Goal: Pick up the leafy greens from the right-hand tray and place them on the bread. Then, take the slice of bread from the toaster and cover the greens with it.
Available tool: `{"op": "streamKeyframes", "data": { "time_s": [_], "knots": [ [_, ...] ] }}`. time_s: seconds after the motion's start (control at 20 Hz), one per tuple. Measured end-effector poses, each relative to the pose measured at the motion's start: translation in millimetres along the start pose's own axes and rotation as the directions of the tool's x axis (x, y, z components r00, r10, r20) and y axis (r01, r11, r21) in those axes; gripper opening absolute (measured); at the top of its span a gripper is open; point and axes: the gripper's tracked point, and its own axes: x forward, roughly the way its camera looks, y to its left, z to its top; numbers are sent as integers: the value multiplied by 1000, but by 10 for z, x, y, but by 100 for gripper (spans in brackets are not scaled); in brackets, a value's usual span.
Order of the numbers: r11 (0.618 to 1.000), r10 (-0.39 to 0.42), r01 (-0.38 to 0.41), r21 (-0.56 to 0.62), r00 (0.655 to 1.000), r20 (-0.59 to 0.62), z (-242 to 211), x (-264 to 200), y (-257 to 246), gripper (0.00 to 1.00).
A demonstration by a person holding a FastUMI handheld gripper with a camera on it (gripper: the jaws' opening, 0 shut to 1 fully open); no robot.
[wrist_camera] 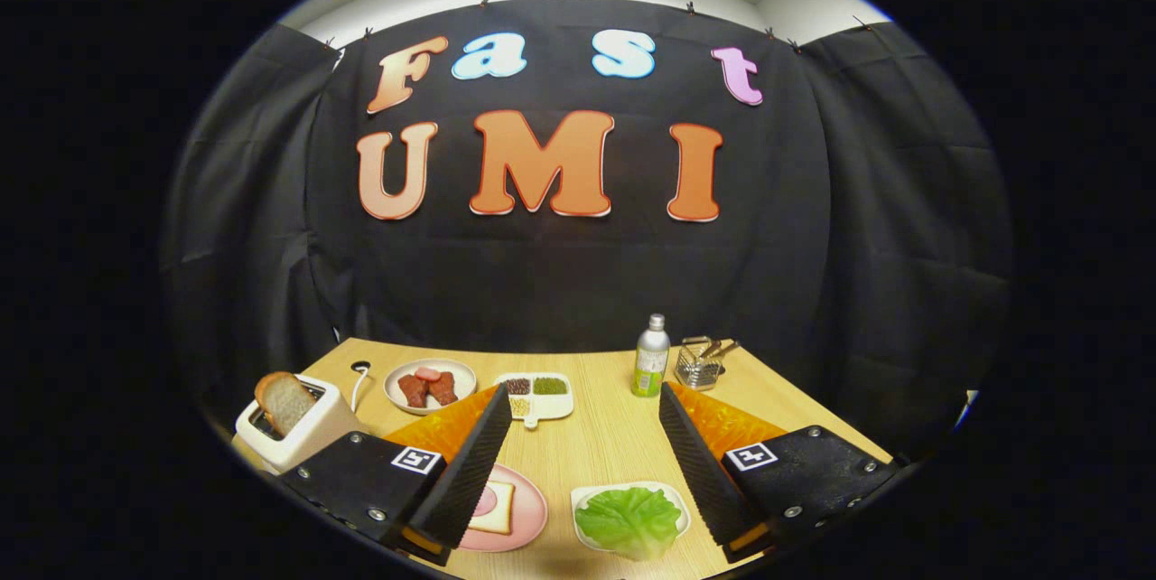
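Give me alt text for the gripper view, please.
The gripper hangs with jaws open above a wooden table, leafy greens on a white tray and bread on a pink plate below it. A toaster holds another slice.

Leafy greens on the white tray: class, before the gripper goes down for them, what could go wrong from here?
1. The leafy greens overhang the white tray; the open gripper might drag them off or pinch the tray rim.
2. The bread on the pink plate lies partly behind one finger, so placement may land off-centre.
3. The toaster slice leans, and might slip when gripped.
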Motion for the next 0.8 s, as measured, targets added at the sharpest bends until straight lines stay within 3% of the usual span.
{"op": "streamKeyframes", "data": {
  "time_s": [0.4, 0.8],
  "knots": [
    [1000, -29, 26, -17, 974, -223, -1084, 336, -328, 99],
    [998, -47, 29, -50, 908, -417, -1918, 405, -495, 99]
  ]
}}
